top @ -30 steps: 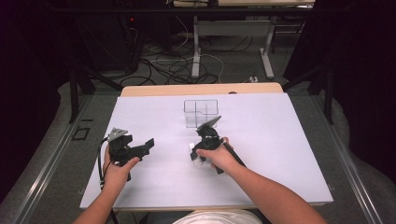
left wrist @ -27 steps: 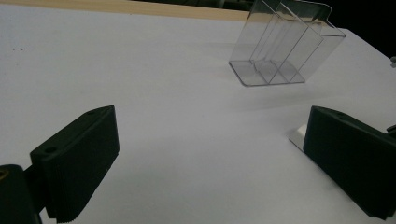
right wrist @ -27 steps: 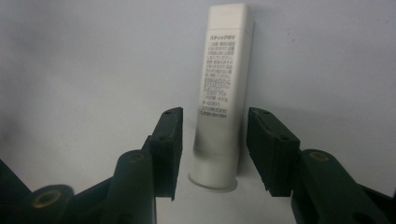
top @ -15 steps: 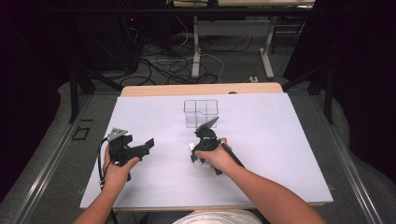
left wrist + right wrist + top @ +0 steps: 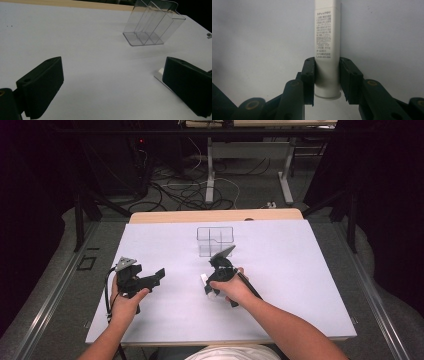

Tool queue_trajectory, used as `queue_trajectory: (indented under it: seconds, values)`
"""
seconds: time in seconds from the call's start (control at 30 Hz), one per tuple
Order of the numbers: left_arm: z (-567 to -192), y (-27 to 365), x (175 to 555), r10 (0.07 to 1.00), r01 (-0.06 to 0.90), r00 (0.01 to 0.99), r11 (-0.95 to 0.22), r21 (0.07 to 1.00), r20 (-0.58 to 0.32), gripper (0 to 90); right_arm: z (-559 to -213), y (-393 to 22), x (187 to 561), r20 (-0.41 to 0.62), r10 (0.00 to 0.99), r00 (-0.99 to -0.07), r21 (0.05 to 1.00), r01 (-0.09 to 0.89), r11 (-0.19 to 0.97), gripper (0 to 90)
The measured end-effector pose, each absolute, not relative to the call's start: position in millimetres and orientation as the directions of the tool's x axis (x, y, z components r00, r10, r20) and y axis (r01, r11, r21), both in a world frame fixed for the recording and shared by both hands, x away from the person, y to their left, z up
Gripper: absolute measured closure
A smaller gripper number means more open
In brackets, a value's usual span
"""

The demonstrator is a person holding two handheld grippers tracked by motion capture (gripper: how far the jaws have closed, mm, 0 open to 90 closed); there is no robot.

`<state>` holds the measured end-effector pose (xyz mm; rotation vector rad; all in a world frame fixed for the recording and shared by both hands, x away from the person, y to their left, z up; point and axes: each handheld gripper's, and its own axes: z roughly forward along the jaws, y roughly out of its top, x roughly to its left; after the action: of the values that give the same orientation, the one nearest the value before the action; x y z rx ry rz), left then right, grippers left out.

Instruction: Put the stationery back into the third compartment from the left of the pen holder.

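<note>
Right gripper view: my right gripper (image 5: 327, 77) has just been closing its jaws, now pinching the white glue stick (image 5: 327, 47) lying on the white surface (image 5: 262, 37). Left gripper (image 5: 112, 85) hangs wide open, nothing between.

obstacle: clear divided box (image 5: 215, 240) mid-table | sheet (image 5: 300, 285) beside it: open
</note>
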<state>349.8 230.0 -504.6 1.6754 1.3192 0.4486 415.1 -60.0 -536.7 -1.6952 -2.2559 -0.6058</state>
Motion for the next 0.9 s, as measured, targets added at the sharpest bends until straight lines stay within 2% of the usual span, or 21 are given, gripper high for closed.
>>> queue_trajectory:
  seconds: [0.37,0.7,0.8,0.83,0.9]
  values:
    - [-505,229,350,0.899,0.563,0.361,0.0,0.826,-0.246,3.5,-536,-62,416,0.461,0.845,-0.271,0.146,0.962,0.229,67.2]
    - [-505,229,350,0.899,0.565,0.36,0.002,0.825,-0.248,3.5,-535,-67,415,0.472,0.832,-0.291,0.153,0.957,0.248,67.2]
    - [-505,229,350,0.898,0.564,0.364,-0.001,0.826,-0.248,3.5,-533,-69,415,0.485,0.821,-0.3,0.17,0.954,0.248,67.2]
    - [-505,229,350,0.898,0.565,0.363,-0.002,0.825,-0.246,3.5,-534,-70,414,0.496,0.804,-0.328,0.226,0.943,0.245,67.2]
    - [-506,228,350,0.898,0.565,0.364,-0.003,0.825,-0.246,3.5,-532,-71,413,0.493,0.803,-0.334,0.225,0.941,0.253,67.2]
